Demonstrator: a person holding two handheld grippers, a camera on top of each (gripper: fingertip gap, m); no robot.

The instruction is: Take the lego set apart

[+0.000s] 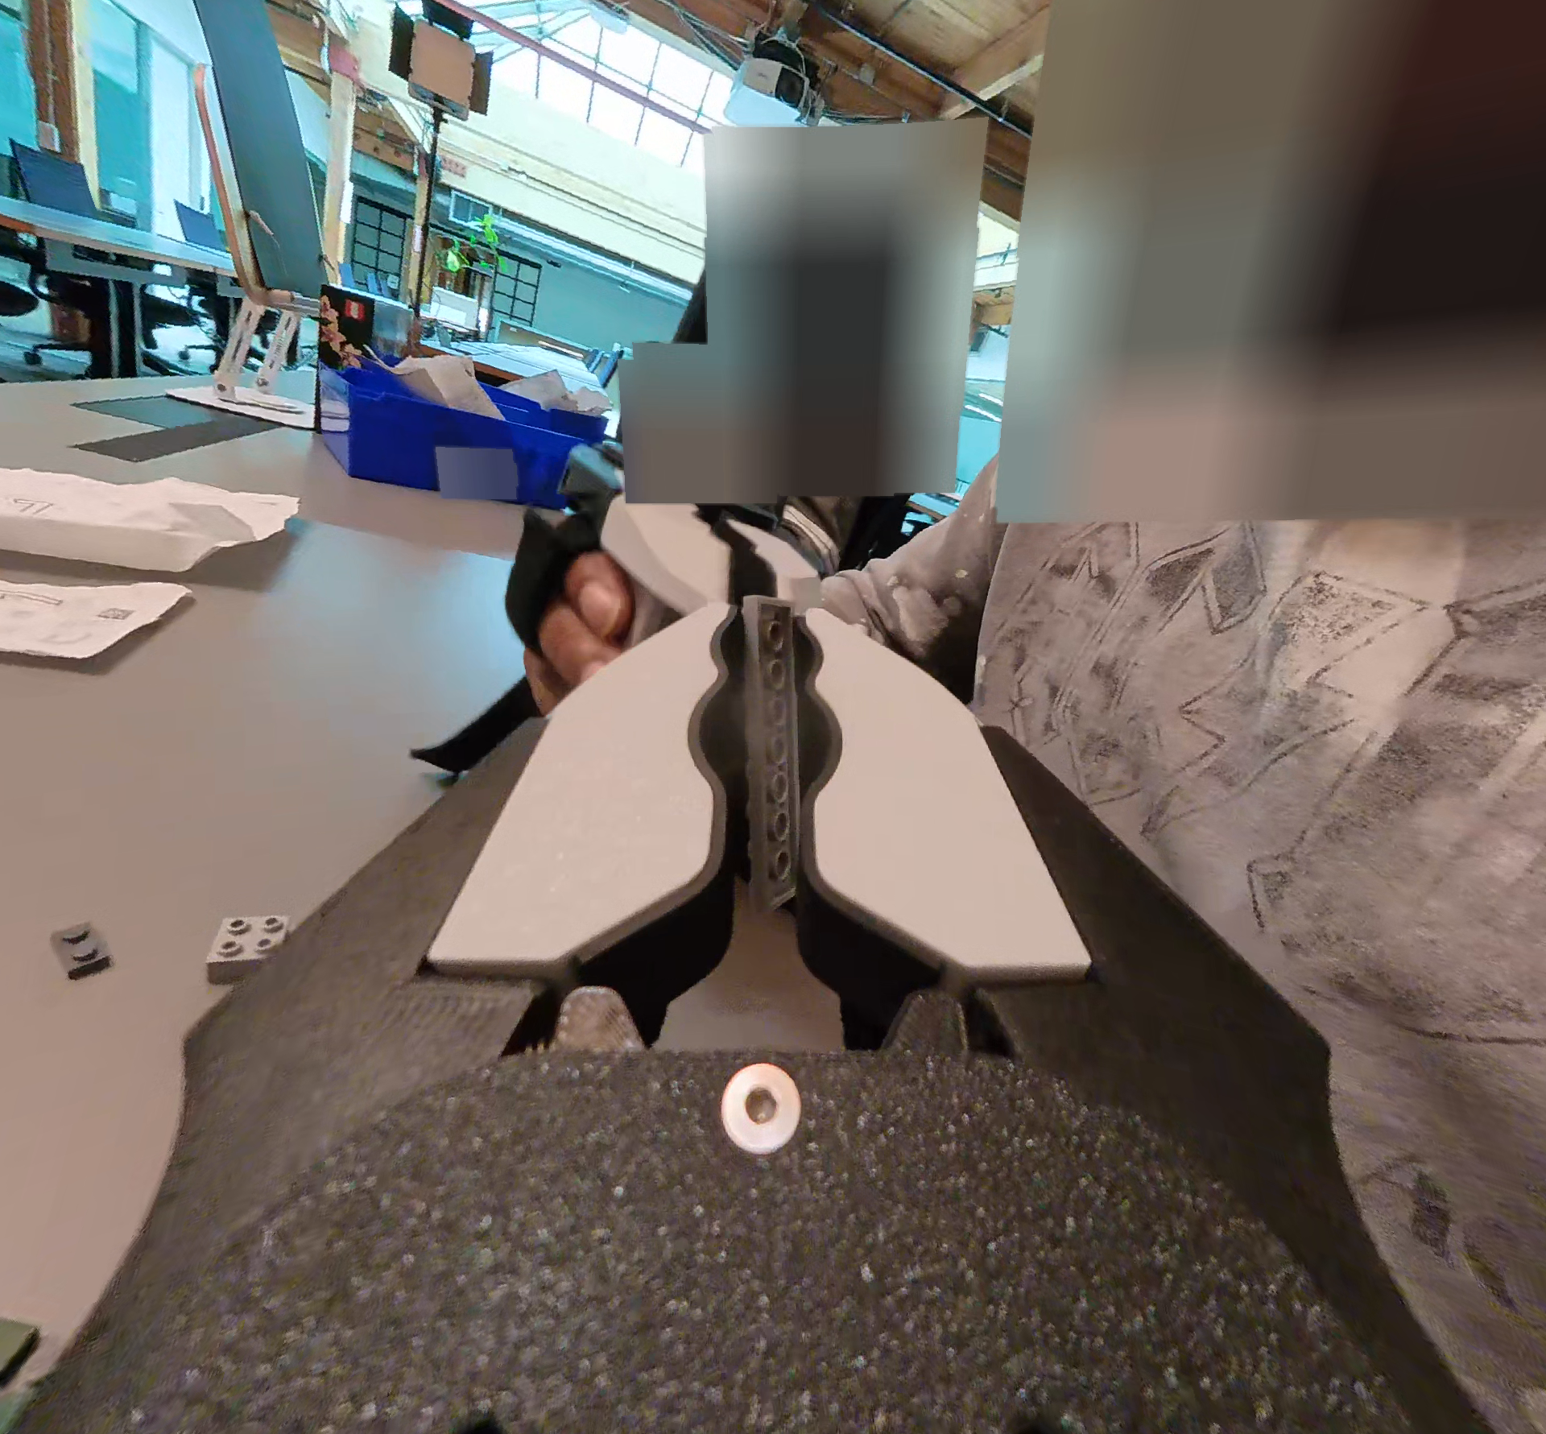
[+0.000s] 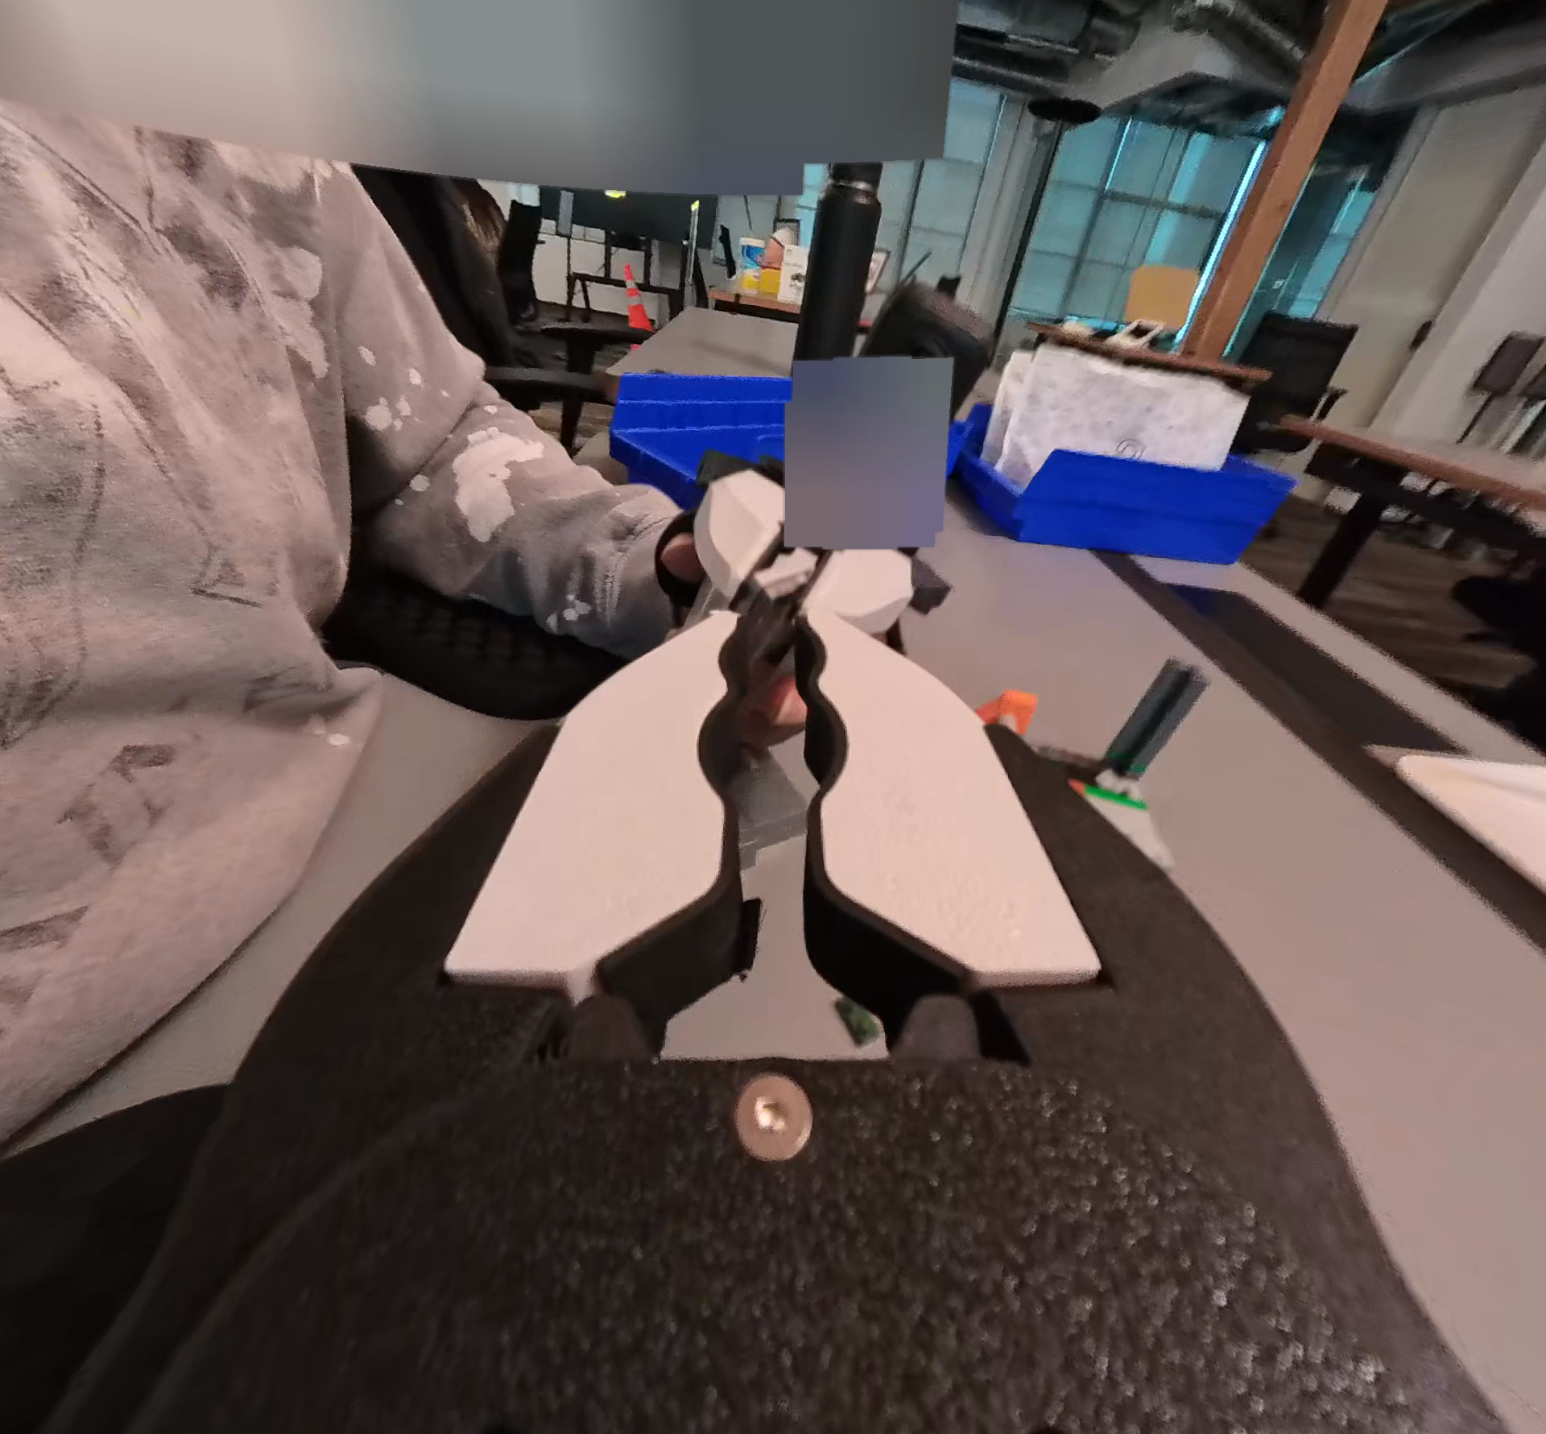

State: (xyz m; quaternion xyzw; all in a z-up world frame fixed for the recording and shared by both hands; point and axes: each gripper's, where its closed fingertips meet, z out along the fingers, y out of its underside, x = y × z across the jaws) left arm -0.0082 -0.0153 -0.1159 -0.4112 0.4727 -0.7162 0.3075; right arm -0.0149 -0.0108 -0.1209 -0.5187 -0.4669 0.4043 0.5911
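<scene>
The left gripper [image 1: 768,624] is clamping a long dark grey studded lego plate [image 1: 778,758] on edge above the grey table [image 1: 293,725]; the right gripper [image 2: 770,641] is pinching a flat grey lego piece [image 2: 765,812].

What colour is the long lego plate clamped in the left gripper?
Dark grey; the long plate shows best in the left wrist view, held in the left gripper.

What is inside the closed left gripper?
The left gripper clamps a long dark grey lego plate, edge-on. Its far end is hidden behind the fingertips.
</scene>
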